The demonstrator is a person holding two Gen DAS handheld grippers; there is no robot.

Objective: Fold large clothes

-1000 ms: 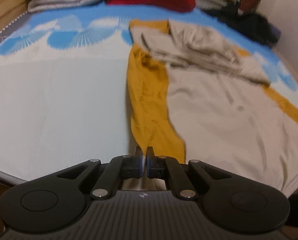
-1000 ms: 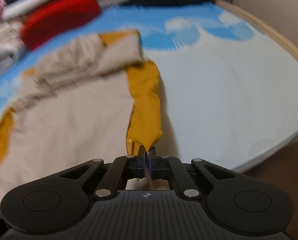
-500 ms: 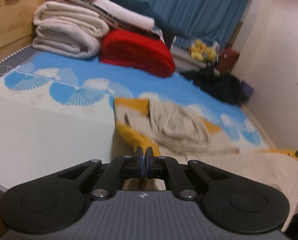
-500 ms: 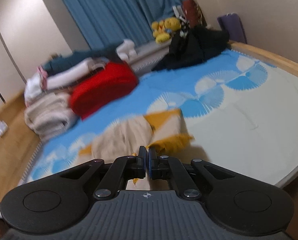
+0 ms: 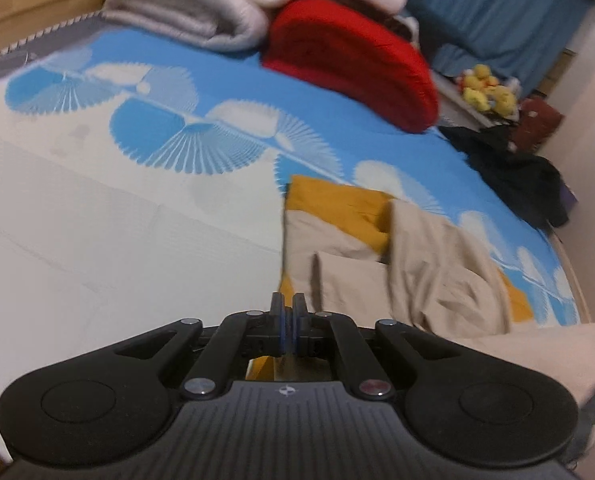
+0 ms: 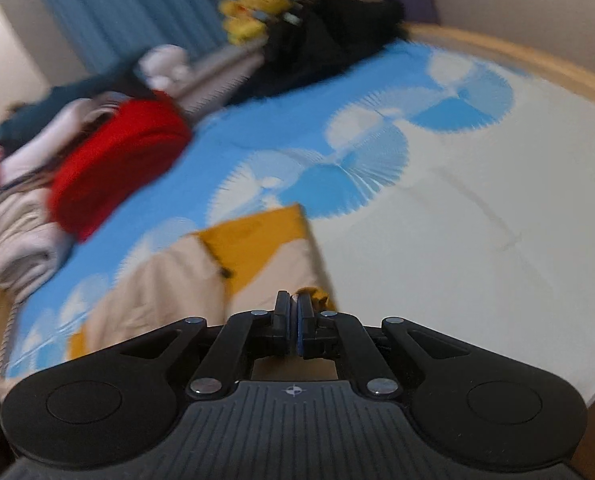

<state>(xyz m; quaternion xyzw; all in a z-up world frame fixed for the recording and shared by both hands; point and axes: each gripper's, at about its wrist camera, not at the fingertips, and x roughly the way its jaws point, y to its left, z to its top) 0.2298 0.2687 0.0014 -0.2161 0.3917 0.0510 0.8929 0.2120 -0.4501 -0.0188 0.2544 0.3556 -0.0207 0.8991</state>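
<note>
A large beige and mustard-yellow garment (image 5: 417, 264) lies on the bed, its far part crumpled in a heap. It also shows in the right wrist view (image 6: 201, 276). My left gripper (image 5: 288, 312) is shut on the garment's near left edge, with cloth running under the jaws. My right gripper (image 6: 293, 312) is shut on the garment's near right edge, where a bit of yellow cloth (image 6: 317, 296) shows beside the fingers. Both views are blurred by motion.
The bed sheet (image 5: 117, 216) is white with blue fan prints. A red cushion (image 5: 349, 60) and folded blankets (image 5: 201, 12) lie at the head. Dark clothes (image 5: 517, 172) and yellow plush toys (image 5: 485, 94) lie at the far side. A wooden bed rim (image 6: 537, 64) runs on the right.
Both grippers have carried the garment's near edge up and forward toward its far end. The views swung from looking down on the flat garment to looking across the bed.
</note>
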